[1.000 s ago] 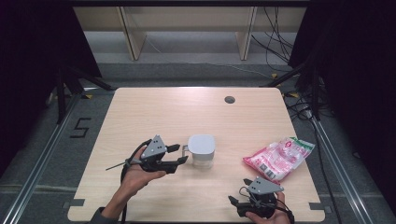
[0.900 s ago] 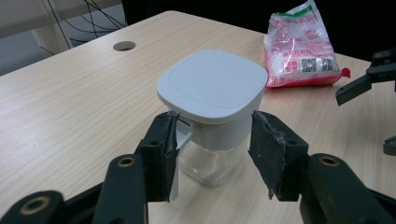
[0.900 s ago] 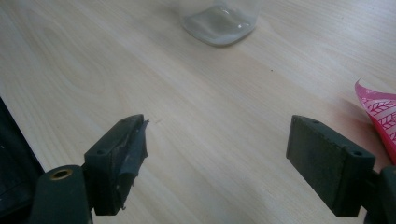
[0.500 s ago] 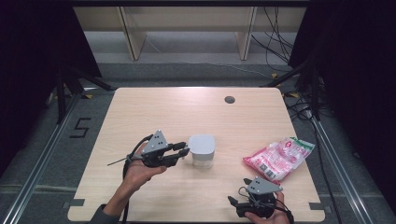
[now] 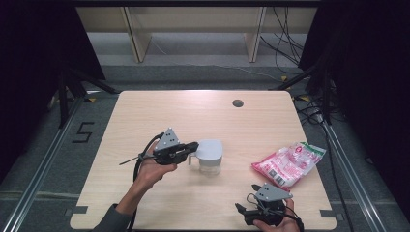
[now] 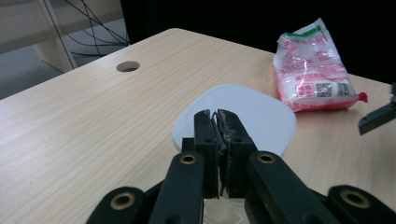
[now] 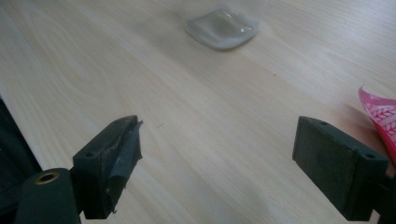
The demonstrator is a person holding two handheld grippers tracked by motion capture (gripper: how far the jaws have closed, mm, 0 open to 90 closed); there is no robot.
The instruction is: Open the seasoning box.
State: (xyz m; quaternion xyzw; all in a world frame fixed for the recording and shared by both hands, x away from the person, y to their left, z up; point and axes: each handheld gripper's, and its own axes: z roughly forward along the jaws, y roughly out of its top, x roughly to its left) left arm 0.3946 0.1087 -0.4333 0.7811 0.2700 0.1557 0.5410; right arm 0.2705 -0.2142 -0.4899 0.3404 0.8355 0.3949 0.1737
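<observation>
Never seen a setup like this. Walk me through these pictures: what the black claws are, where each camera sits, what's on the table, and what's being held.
There is no robot here: a person holds a hand-operated two-jaw gripper in each hand. The high view looks down from above the person's side of the wooden table. The other two cameras ride on the grippers and look along their black jaws.

On the table stand a clear jug with a white lid and a pink and white bag; a round hole is near the far edge.

The left gripper has just been closing its jaws and now seems to pinch the jug's handle. The right gripper rests near the table's front edge, jaws wide open, holding nothing.
</observation>
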